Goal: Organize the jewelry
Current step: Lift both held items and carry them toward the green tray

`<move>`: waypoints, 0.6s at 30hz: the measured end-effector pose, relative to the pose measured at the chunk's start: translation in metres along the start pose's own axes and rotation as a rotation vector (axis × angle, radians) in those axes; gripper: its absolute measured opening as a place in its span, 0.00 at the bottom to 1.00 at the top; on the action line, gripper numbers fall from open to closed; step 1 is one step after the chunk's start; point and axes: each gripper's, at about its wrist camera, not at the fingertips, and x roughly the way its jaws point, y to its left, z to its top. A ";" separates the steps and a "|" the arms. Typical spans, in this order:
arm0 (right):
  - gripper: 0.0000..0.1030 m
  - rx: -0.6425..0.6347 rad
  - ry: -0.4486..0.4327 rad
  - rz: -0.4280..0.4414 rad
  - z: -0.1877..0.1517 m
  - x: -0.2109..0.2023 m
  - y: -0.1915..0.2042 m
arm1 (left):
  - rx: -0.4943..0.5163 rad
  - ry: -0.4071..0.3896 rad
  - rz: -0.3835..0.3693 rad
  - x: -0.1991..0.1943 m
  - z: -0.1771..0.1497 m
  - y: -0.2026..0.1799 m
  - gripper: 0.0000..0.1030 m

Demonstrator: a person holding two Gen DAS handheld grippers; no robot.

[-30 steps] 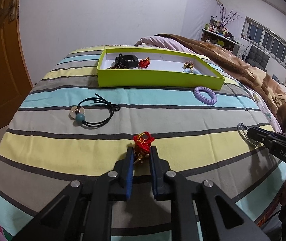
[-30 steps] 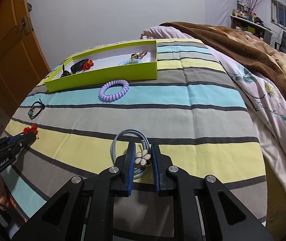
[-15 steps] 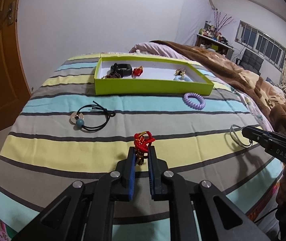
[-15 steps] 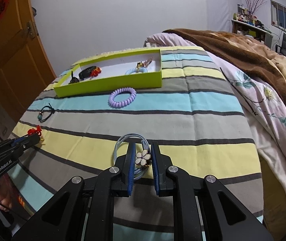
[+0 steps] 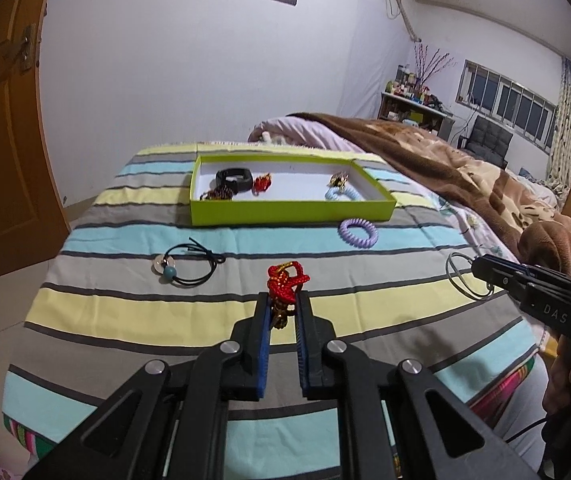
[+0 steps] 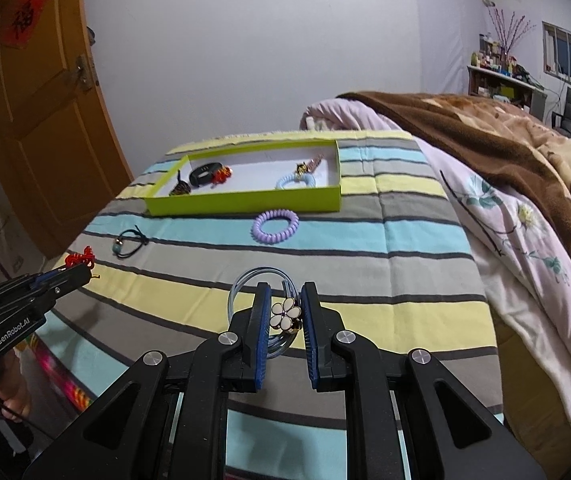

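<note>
My left gripper (image 5: 282,300) is shut on a red knotted cord charm (image 5: 285,280) and holds it above the striped bedspread; it also shows in the right wrist view (image 6: 81,270). My right gripper (image 6: 284,300) is shut on a pale blue hair tie with a white flower (image 6: 285,314), lifted off the bed; it also shows in the left wrist view (image 5: 479,266). A lime green tray (image 5: 285,210) at the far end holds a black band (image 5: 234,178), a red charm (image 5: 262,182) and a blue hair tie (image 5: 340,193).
A purple coil hair tie (image 5: 358,233) lies just in front of the tray. A black cord with a teal bead (image 5: 187,270) lies left of centre. A brown blanket (image 5: 465,168) covers the bed's right side. A wooden door (image 5: 1,152) stands left.
Both grippers have risen and drawn back from the bedspread, each carrying its piece; the tray and loose ties look farther off. Nothing on the bed has moved.
</note>
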 end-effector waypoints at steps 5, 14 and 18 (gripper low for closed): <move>0.15 -0.010 -0.025 0.006 0.001 -0.013 0.006 | 0.000 -0.026 -0.002 -0.014 -0.001 -0.001 0.12; 0.15 -0.028 -0.051 0.015 0.003 -0.026 0.017 | 0.003 -0.044 0.002 -0.022 0.000 -0.002 0.12; 0.15 -0.033 -0.054 0.019 0.005 -0.024 0.019 | 0.010 -0.048 0.007 -0.021 0.001 -0.004 0.12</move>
